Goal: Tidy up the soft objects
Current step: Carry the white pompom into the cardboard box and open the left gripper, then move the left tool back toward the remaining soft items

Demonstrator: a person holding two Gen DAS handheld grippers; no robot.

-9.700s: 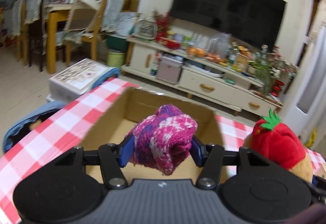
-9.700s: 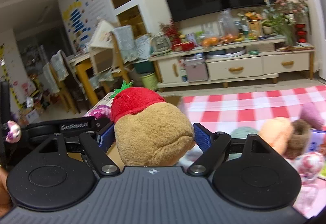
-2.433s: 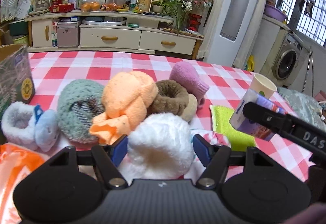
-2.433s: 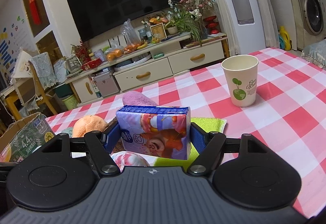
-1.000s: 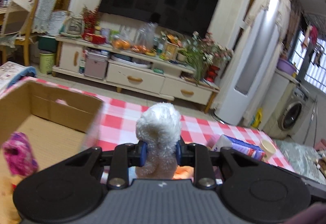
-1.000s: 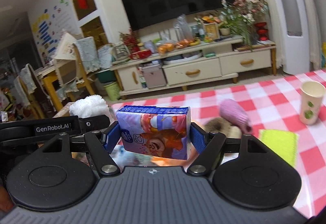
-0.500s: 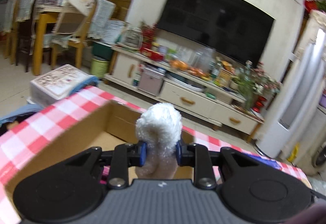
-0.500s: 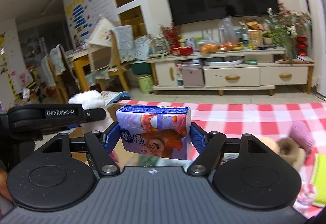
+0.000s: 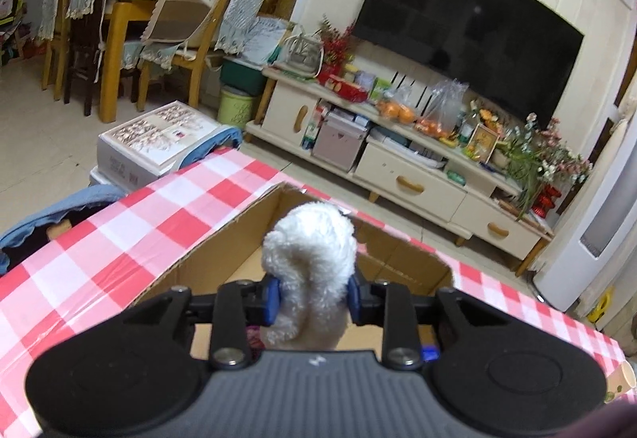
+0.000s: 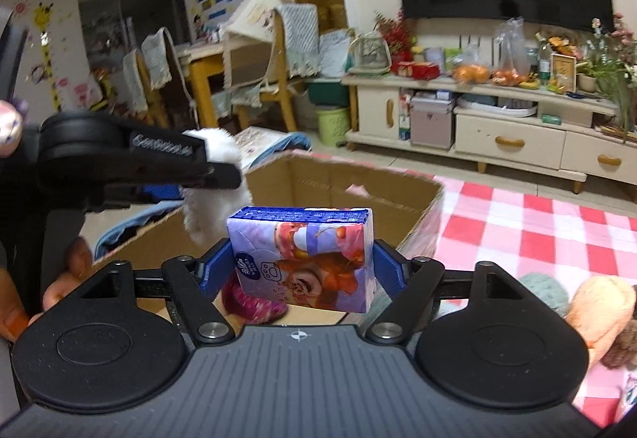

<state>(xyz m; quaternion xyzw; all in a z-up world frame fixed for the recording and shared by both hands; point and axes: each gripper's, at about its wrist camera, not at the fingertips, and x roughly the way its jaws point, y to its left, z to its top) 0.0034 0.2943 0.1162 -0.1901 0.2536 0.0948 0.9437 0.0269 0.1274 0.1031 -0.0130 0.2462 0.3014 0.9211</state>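
The white fluffy toy (image 9: 308, 259) is seen between the blue pads of the left gripper (image 9: 312, 298), above the open cardboard box (image 9: 402, 262). A second ago it was pinched tightly; the jaws have just been opening, and the fluff now bulges wider between them, though it appears not yet dropped. The tissue pack (image 10: 304, 259) sits between the pads of the right gripper (image 10: 300, 268), whose jaws have also just been opening: gaps are visible at both sides of the pack, which looks tilted, so it is judged released and on its way down. A pink knitted item (image 10: 254, 302) already lies in the box beneath it.

Half a second ago both things were clamped; both grippers are now over the box on the red checked tablecloth (image 9: 119, 223). The change is judged to be the drop of two more items. An orange plush (image 10: 597, 306) and a green knitted piece (image 10: 545, 288) remain outside on the table to be collected.
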